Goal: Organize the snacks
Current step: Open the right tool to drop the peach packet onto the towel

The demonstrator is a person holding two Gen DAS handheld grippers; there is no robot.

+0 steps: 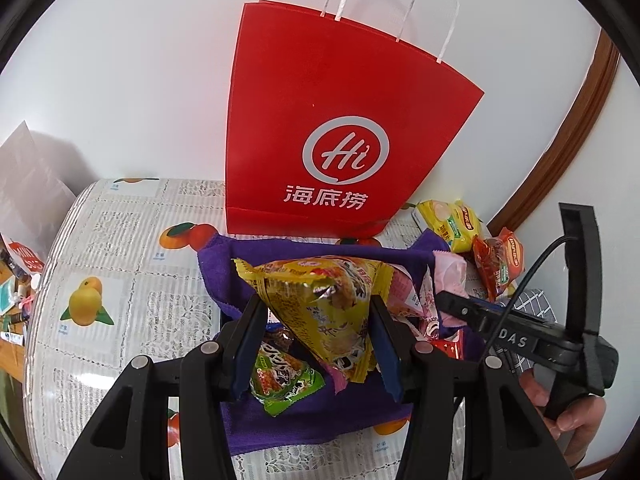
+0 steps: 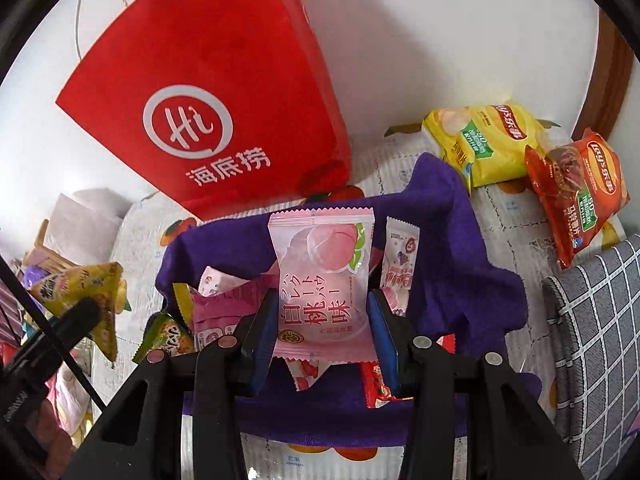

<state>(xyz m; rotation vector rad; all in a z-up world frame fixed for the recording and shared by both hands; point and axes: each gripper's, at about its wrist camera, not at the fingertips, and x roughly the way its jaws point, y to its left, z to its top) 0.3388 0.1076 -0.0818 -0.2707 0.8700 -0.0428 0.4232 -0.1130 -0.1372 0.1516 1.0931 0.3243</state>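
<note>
My left gripper (image 1: pixel 316 340) is shut on a yellow snack packet (image 1: pixel 320 304) and holds it above a purple cloth (image 1: pixel 312 420) strewn with small snacks. My right gripper (image 2: pixel 324 336) is shut on a pink peach-flavour packet (image 2: pixel 324 280) above the same purple cloth (image 2: pixel 460 280). A red paper bag (image 1: pixel 320 140) with white handles stands upright behind the cloth against the wall; it also shows in the right wrist view (image 2: pixel 208 92). The right gripper's body (image 1: pixel 520 336) shows at the right of the left wrist view. The yellow packet (image 2: pixel 80 292) shows at the left of the right wrist view.
A green packet (image 1: pixel 284 380) and pink wrappers (image 1: pixel 416 304) lie on the cloth. A yellow chip bag (image 2: pixel 488 140) and a red chip bag (image 2: pixel 576 196) lie at the back right. A grey checked cloth (image 2: pixel 596 340) lies at the right. The table (image 1: pixel 120 240) has a fruit-print cover.
</note>
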